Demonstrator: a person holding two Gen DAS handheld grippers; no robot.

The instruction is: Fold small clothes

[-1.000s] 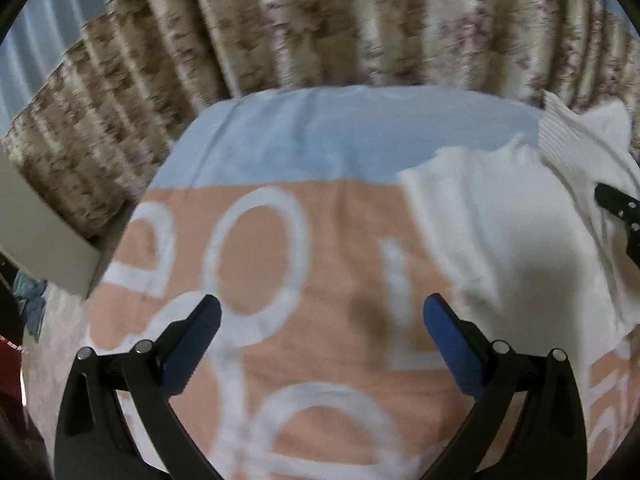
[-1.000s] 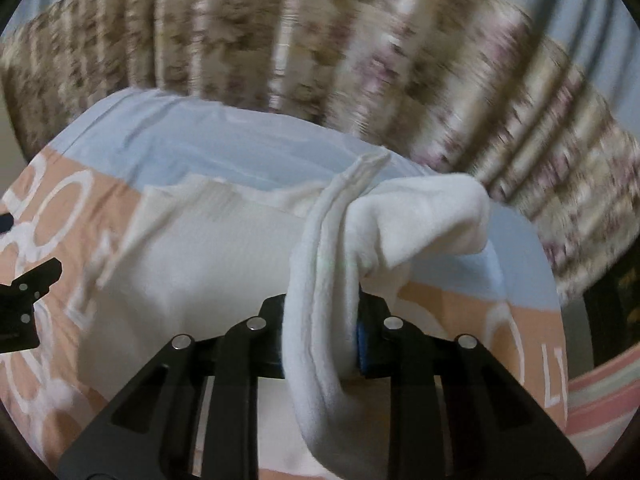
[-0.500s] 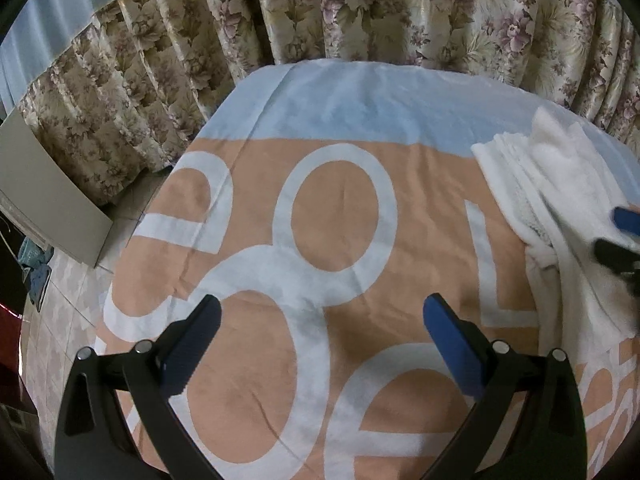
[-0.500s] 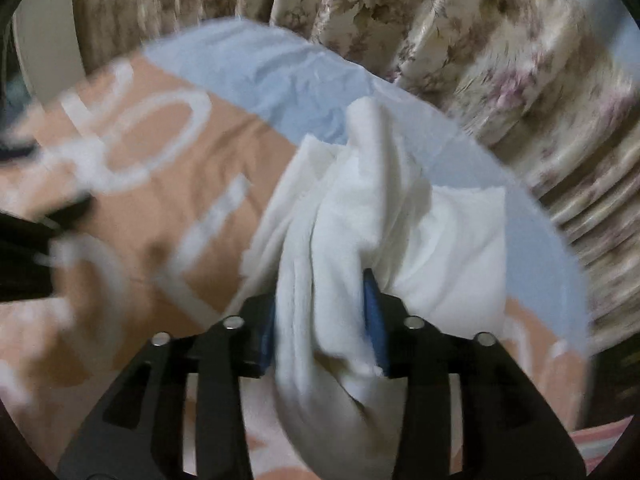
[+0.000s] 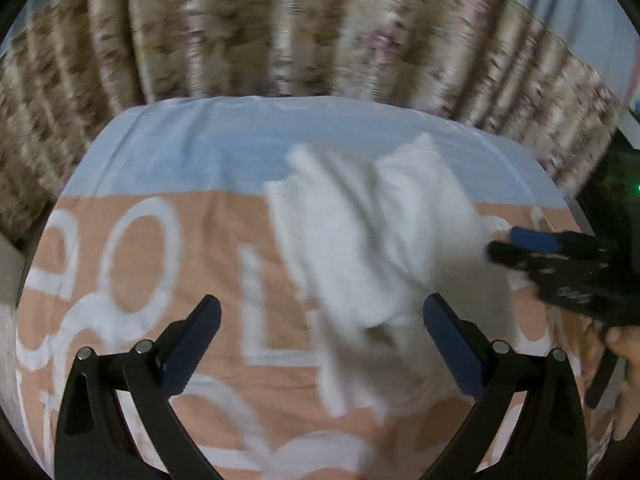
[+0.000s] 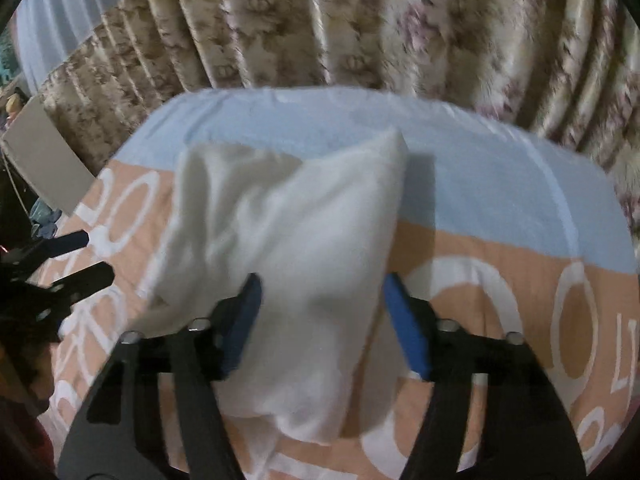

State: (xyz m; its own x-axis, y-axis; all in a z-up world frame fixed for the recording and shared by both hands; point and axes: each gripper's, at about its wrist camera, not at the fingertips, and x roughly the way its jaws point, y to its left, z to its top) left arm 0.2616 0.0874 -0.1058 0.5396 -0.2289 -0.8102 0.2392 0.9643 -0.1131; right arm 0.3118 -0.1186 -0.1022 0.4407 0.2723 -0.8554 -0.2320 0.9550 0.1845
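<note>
Fingers of the right gripper, blue-padded, standing about half apart and straddling a white garment, bunched and partly folded; pads looking just clear of the cloth on both sides, though blur is making contact hard to judge. Garment lying on a peach bedcover with large white lettering, its far corner poking up over the pale blue band at the bed's far end. Left gripper, seen from its own camera, gaping wide with nothing between its blue pads, hovering over the near edge of the same white garment and the white lettering. Right gripper reaching in from the right in that view, its tip touching or just beside the garment's right edge; part of a person's hand showing behind it. In the right-wrist view, left gripper sitting at the left edge, just beside the cloth. Floral curtain hanging in pleats behind the bed, blurred. Flat grey-white board leaning at far left beside the bed.
</note>
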